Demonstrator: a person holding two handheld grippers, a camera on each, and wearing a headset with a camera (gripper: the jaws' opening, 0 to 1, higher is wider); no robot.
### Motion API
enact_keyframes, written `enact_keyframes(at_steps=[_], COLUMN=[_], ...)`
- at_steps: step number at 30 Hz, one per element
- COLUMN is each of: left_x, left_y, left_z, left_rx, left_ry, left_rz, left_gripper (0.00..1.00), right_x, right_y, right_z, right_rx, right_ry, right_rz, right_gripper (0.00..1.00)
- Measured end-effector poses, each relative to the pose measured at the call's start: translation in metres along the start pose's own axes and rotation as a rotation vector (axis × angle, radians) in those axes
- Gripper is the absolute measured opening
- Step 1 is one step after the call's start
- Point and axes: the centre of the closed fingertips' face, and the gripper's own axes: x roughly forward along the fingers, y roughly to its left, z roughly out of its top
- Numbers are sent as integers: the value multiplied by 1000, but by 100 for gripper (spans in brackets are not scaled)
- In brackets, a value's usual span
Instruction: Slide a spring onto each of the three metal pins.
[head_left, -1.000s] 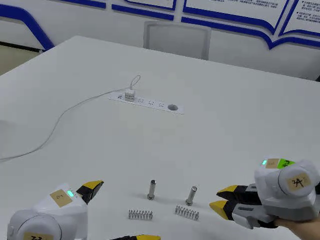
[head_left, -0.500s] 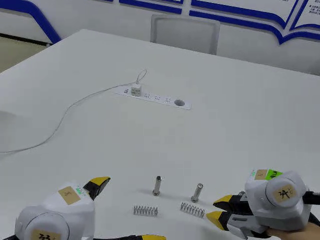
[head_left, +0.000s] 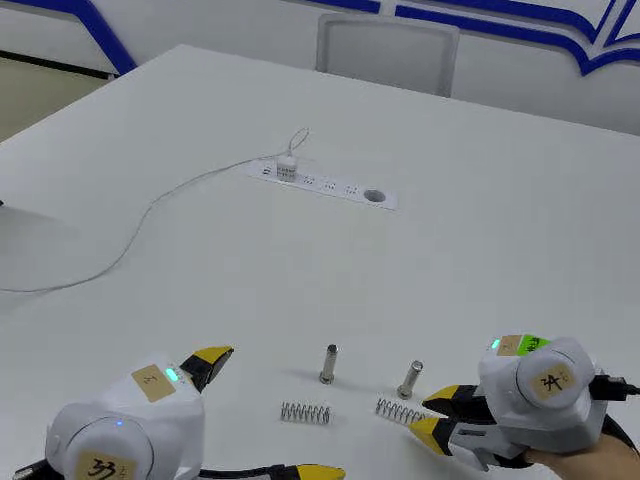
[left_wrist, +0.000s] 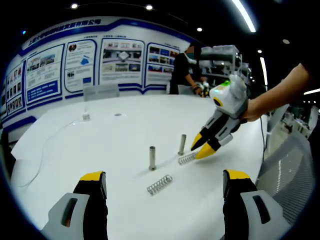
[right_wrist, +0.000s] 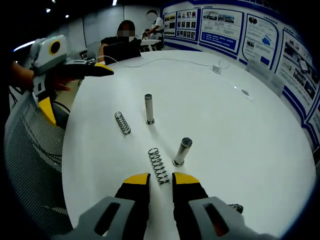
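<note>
Two short metal pins stand upright on the white table, the left pin (head_left: 329, 364) (left_wrist: 152, 158) (right_wrist: 148, 108) and the right pin (head_left: 410, 380) (left_wrist: 182, 144) (right_wrist: 182, 151). A spring lies in front of each: the left spring (head_left: 305, 412) (left_wrist: 160, 184) (right_wrist: 122, 122) and the right spring (head_left: 398, 410) (left_wrist: 187, 158) (right_wrist: 158, 164). My right gripper (head_left: 435, 416) (right_wrist: 161, 180) is low over the table, jaws a narrow gap apart, with the right spring's near end at its tips. My left gripper (head_left: 262, 414) (left_wrist: 165, 176) is wide open, facing the left spring.
A white power strip (head_left: 322, 184) with a plugged charger and a long cable (head_left: 130, 235) lies mid-table. A grey chair (head_left: 388, 52) stands at the far edge. A mesh chair (right_wrist: 30, 150) sits beside the table's near edge. People stand in the background.
The head camera has tilted, shifting the whole picture. My right gripper has moved left, up to the end of the right spring. The pins, springs and left gripper stay put.
</note>
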Motion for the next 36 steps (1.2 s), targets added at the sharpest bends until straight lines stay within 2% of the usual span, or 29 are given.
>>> enact_keyframes(at_steps=[8, 9, 16, 22, 25, 29, 36], left_x=[1, 1, 1, 1, 1, 2, 4], left_y=[1, 0, -2, -4, -4, -9, -22], left_z=[-2, -2, -3, -4, 0, 1, -1], left_rx=[-12, -10, -13, 6, 20, 11, 62], left_ry=[5, 8, 12, 18, 6, 0, 19], left_rz=[-4, -4, -13, -18, -16, -36, -85], left_gripper=[99, 99, 99, 98, 96, 95, 92], right_x=[11, 11, 10, 9, 8, 6, -6], right_y=[0, 1, 5, 8, 14, 14, 12], right_z=[-9, -7, -7, -9, -9, -7, 0], right_rx=[-21, -20, -24, -30, -31, -33, -10], right_ry=[48, 33, 31, 56, 59, 55, 38], right_rz=[21, 32, 47, 32, 44, 39, 20], right_gripper=[18, 17, 13, 12, 11, 11, 11])
